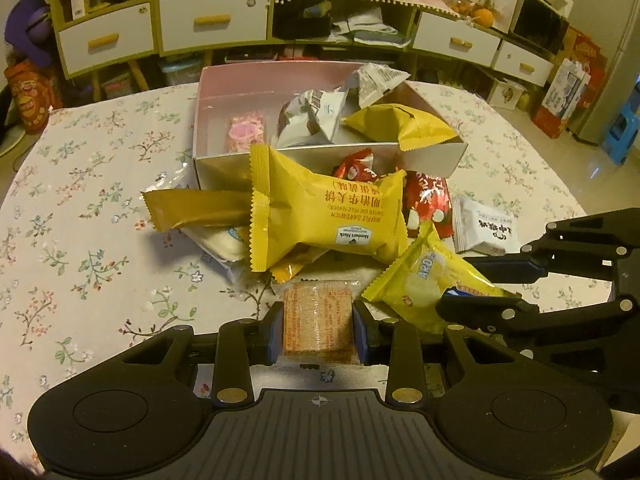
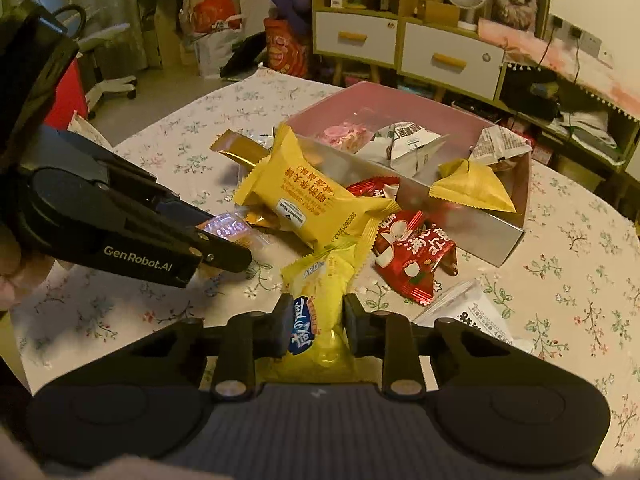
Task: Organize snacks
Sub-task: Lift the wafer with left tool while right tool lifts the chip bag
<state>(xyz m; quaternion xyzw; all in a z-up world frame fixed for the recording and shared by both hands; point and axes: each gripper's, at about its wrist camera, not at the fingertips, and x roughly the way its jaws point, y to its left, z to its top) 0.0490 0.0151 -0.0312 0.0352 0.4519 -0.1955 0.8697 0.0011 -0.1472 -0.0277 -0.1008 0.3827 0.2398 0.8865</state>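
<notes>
On the floral tablecloth [image 1: 92, 208], at 6 o'clock of the left wrist view, the left gripper [image 1: 318, 330] is clamped on an orange clear-wrapped cracker pack [image 1: 318, 316]; both blue pads press its sides, jaws only narrowly apart. The pack's far end lies on the cloth; whether the near end is lifted cannot be told.

Right gripper [image 2: 314, 322], at 6 o'clock of its own view, is closed on a pale yellow snack bag [image 2: 320, 280]. Fingers squeeze the bag's near end, and the wrapper bulges between them. In the left wrist view the same gripper enters from 3 o'clock, with the bag at 4 o'clock.

Loose pile sits at centre of the table: a large yellow sandwich-wafer pack [image 1: 328, 216] lies across a gold bar wrapper [image 1: 192, 210], with red packets [image 1: 428, 200] just beside it at 2 o'clock and a white sachet [image 1: 486, 226] further toward 3 o'clock.

Open pink-lined box [image 1: 224, 80] stands beyond the pile at 12 o'clock. Inside: a pink sweet [image 1: 246, 132] on the left side, white packets [image 1: 312, 116] and a yellow packet [image 1: 400, 124] on the right, the yellow one overhanging the near wall.
</notes>
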